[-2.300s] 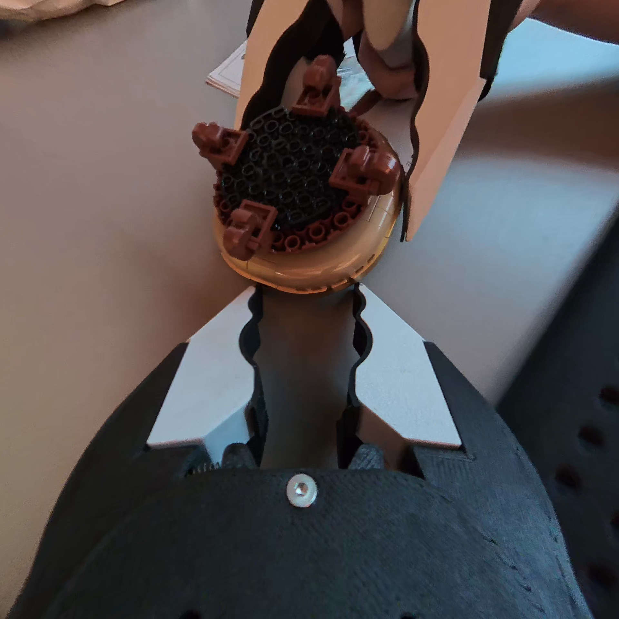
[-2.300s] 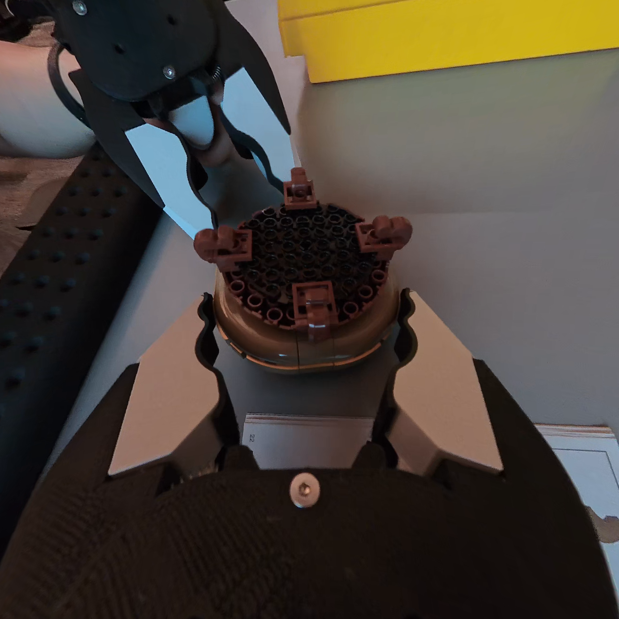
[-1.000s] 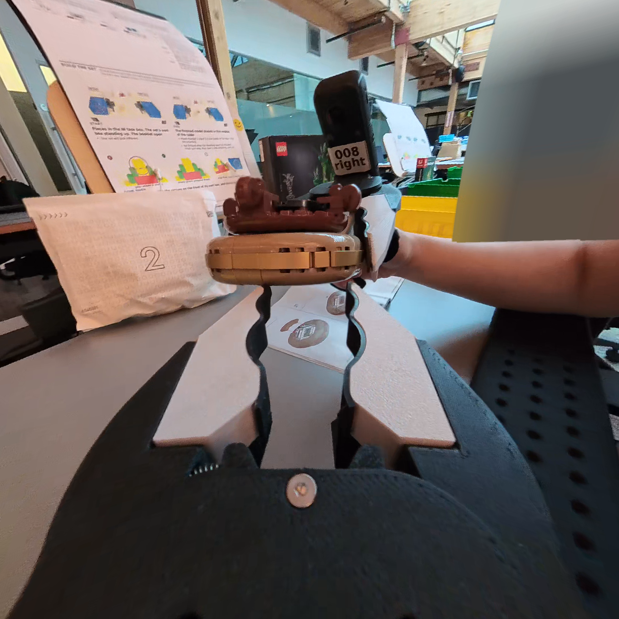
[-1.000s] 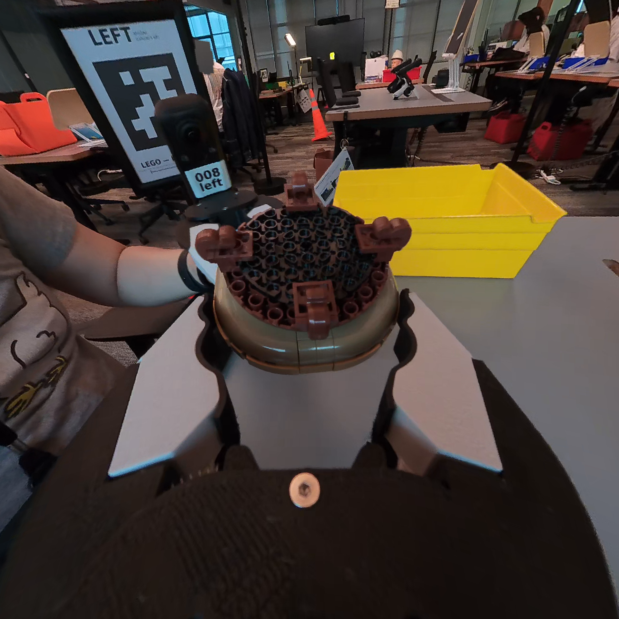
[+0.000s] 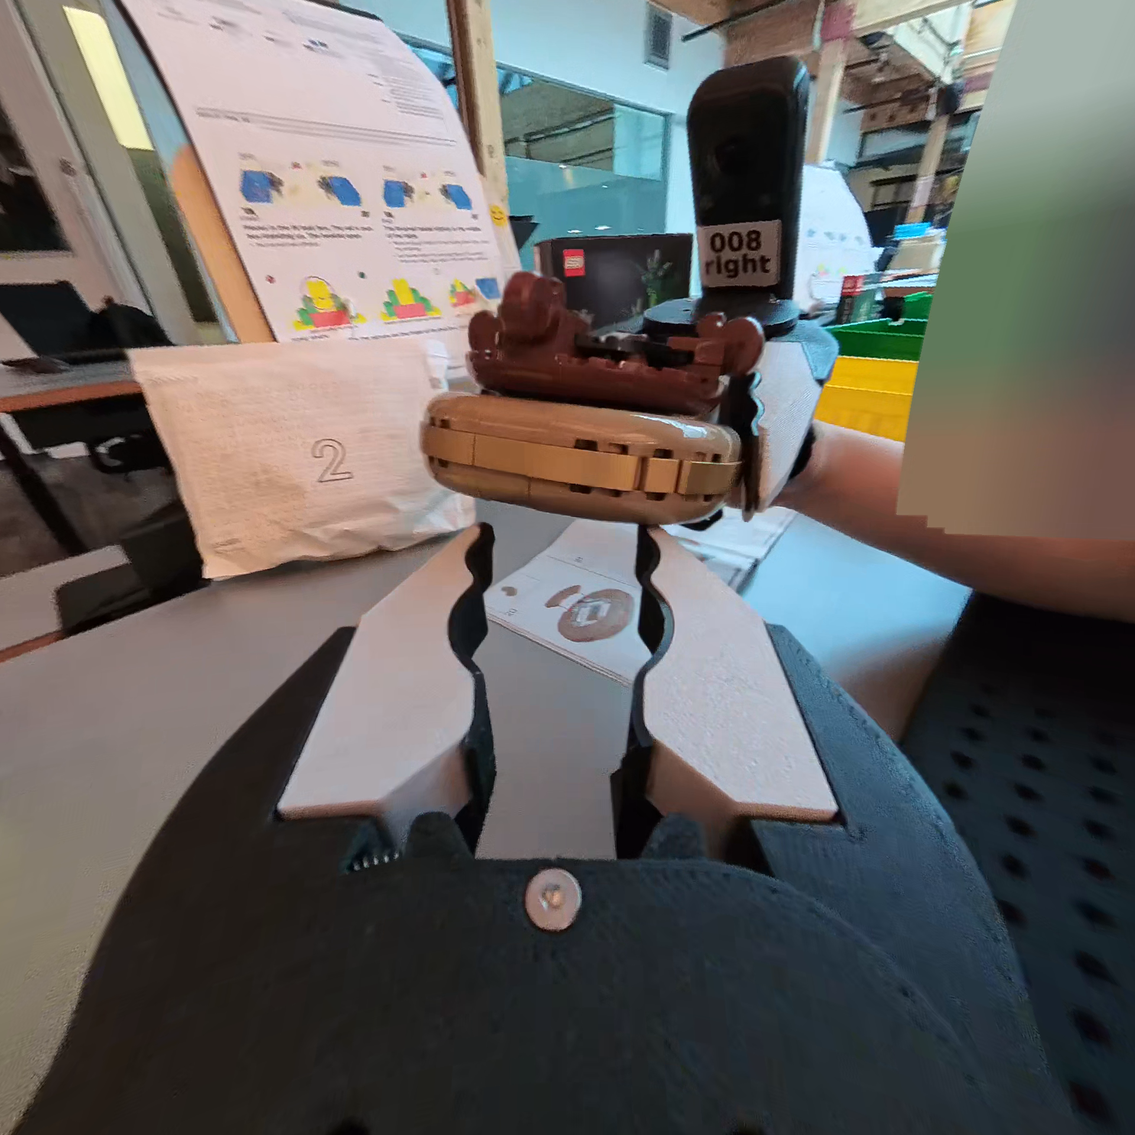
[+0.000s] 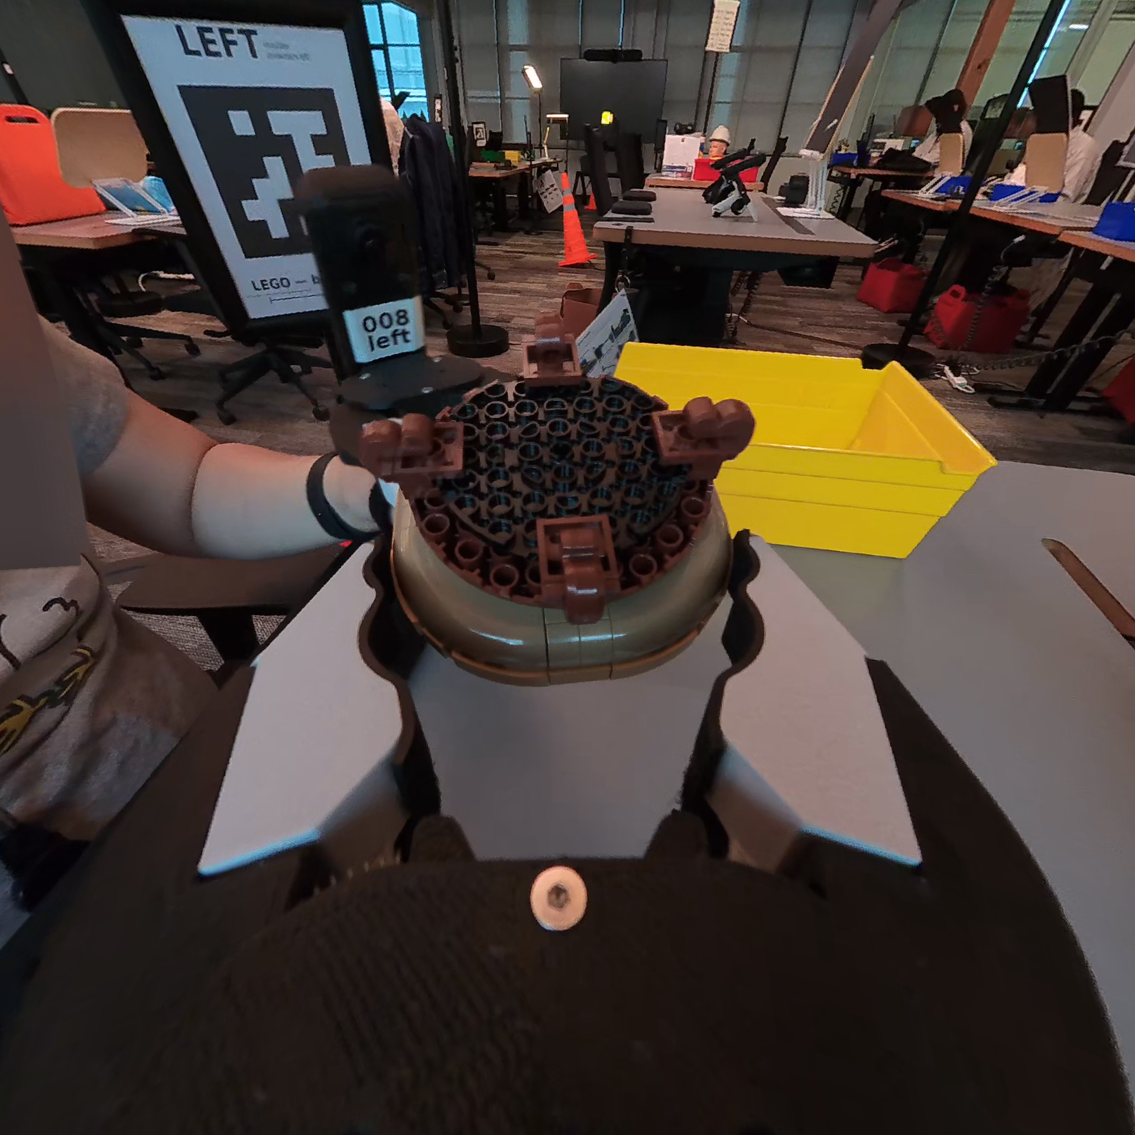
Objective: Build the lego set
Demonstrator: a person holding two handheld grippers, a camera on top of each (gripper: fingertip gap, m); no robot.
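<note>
The right gripper [image 6: 562,589] clamps the round tan-rimmed lego base [image 6: 562,553] (studded brown underside up); the left gripper [image 5: 565,553], just beneath it, gapes empty.

Lego base [image 6: 562,522] now lifted, nearer left claw [image 5: 565,540]

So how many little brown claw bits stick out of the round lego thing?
4, spaced around the disc's rim in the right wrist view: far, left, right, near.

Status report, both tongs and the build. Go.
Right tongs clamped on round tan-and-brown lego base, held aloft underside up. Left tongs open, empty, just below it. Nothing obstructing.
</note>
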